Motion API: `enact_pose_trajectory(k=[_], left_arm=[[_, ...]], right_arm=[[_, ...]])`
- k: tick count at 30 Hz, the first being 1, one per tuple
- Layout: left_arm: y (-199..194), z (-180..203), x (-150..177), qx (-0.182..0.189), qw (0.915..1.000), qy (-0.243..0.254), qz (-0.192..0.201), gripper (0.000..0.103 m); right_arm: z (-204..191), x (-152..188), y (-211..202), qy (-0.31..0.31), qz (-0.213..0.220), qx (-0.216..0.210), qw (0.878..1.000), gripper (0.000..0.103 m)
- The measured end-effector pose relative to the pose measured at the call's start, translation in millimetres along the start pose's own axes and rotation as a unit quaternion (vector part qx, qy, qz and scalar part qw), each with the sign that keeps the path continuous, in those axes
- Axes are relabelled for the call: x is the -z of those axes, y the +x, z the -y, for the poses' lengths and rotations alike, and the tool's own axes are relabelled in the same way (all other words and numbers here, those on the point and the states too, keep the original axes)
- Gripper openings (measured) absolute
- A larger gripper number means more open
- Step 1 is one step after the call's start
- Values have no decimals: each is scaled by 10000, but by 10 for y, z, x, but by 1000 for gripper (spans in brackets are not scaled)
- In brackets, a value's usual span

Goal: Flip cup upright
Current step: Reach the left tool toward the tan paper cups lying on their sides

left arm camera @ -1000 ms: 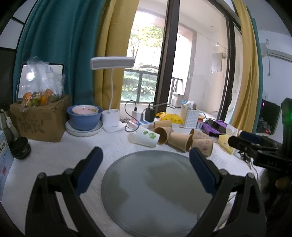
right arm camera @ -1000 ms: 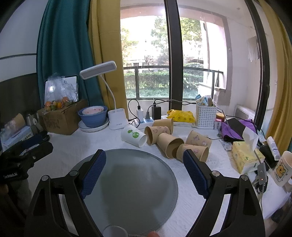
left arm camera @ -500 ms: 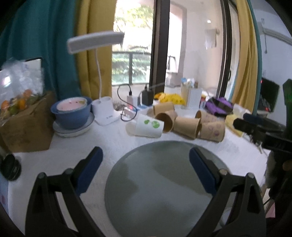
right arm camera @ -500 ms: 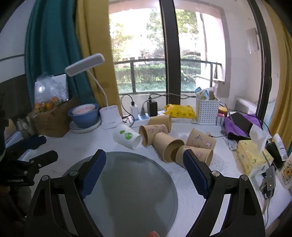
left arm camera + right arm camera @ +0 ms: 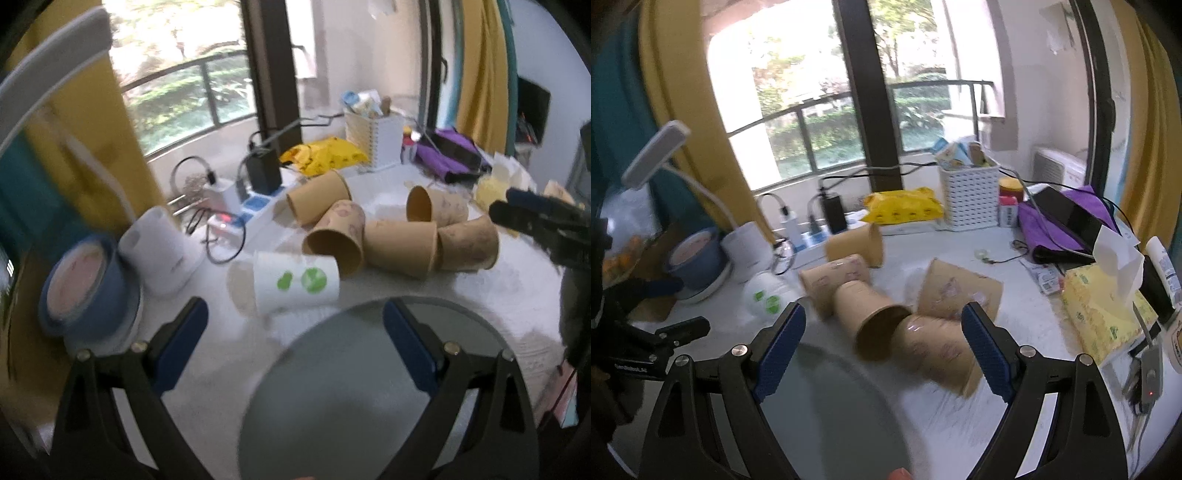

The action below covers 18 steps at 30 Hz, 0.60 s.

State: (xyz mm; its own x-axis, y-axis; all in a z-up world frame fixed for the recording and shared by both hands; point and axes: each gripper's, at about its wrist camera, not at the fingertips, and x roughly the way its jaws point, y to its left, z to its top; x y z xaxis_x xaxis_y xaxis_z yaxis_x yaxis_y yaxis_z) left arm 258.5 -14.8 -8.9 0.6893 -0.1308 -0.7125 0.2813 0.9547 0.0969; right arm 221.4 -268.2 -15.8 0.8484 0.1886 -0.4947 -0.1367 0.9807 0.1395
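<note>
White cup (image 5: 295, 282) with green dots is lying on its side on the white table (image 5: 491, 291), mouth pointing left in the left wrist view, just beyond the far rim of the round grey mat (image 5: 369, 387). In the right wrist view it is sitting blurred at left (image 5: 766, 295), beside the brown cups. Brown cups (image 5: 400, 243) are lying tipped in a cluster right of the white one, several touching each other; nearest one in the right view (image 5: 934, 349) is lying between the right gripper's blue pads. Left gripper (image 5: 295, 345) is hanging released, jaws spread wide, nothing between them, white cup just ahead of the gap and apart from both pads. Right gripper (image 5: 882, 338) is also spread wide and empty, pads not touching any cup as far as blur is letting me tell. Behind the cups: power strip (image 5: 255, 206) with plugs, lamp (image 5: 653, 155) on a white base, blue bowl (image 5: 79, 284) on a plate, yellow bag (image 5: 903, 210), white basket (image 5: 969, 197), tissue pack (image 5: 1104, 310) at right.
</note>
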Motion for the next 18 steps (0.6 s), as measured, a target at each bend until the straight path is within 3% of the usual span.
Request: enact_pose_trajectory(k=[4,11,18], left_arm=[[334,-49,-295,457,9984,206,-252,97],[890,-38,-718,439,9944,767,-581,97],[1439,59,-1043,255,9822,1582,-982,96]], right_arm=[[183,-102,228,168,-112,59,9998,88],[465,-235,634,332,-383,151,9986,88],[641,-342,802,602,-431,29,9972,89]])
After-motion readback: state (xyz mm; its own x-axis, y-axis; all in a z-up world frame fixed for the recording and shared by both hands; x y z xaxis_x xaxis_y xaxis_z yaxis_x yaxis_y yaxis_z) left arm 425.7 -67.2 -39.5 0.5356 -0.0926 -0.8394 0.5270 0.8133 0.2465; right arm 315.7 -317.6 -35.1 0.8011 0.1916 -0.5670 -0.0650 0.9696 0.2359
